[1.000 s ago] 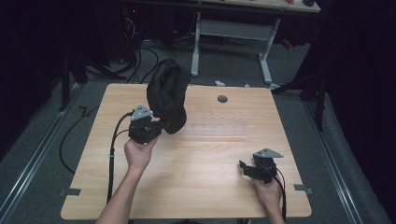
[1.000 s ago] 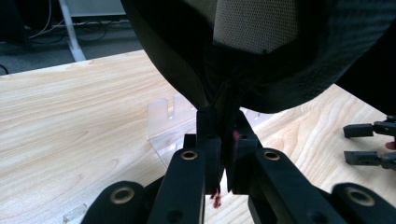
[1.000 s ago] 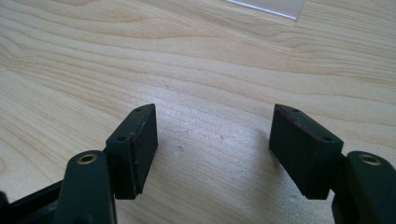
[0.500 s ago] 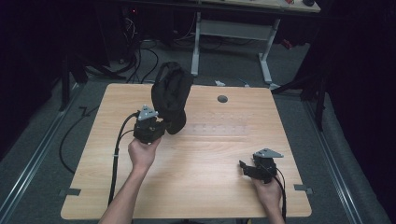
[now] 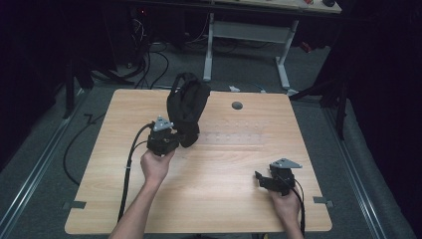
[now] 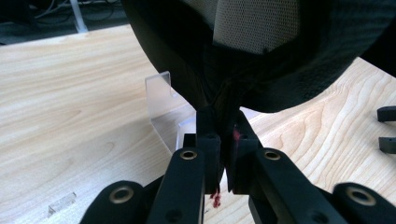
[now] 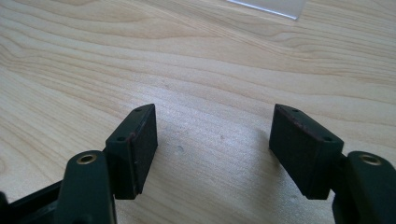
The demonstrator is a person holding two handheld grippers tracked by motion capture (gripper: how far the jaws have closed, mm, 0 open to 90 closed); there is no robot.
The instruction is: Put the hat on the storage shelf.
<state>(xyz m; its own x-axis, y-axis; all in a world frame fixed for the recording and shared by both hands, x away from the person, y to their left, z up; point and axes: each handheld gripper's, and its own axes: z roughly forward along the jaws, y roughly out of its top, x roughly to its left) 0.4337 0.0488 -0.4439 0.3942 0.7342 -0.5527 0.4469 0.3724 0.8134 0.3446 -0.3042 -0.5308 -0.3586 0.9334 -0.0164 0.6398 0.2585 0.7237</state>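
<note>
Two grippers: left gripper (image 6: 223,154) clamped on black mesh-lined fabric cap (image 5: 186,107), poised over clear acrylic stand (image 6: 161,100); right gripper (image 7: 212,151) wide, idle at 5 o'clock.

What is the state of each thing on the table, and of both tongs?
Left tongs: shut on the black cap, holding it above the table.
Right tongs: open, nothing between them, low over the table.
Black cap: lifted, hanging from its pinched edge, mesh lining visible.
Clear plastic stand: upright on the table under the cap, bare.
Wooden table: level, steady.
</note>
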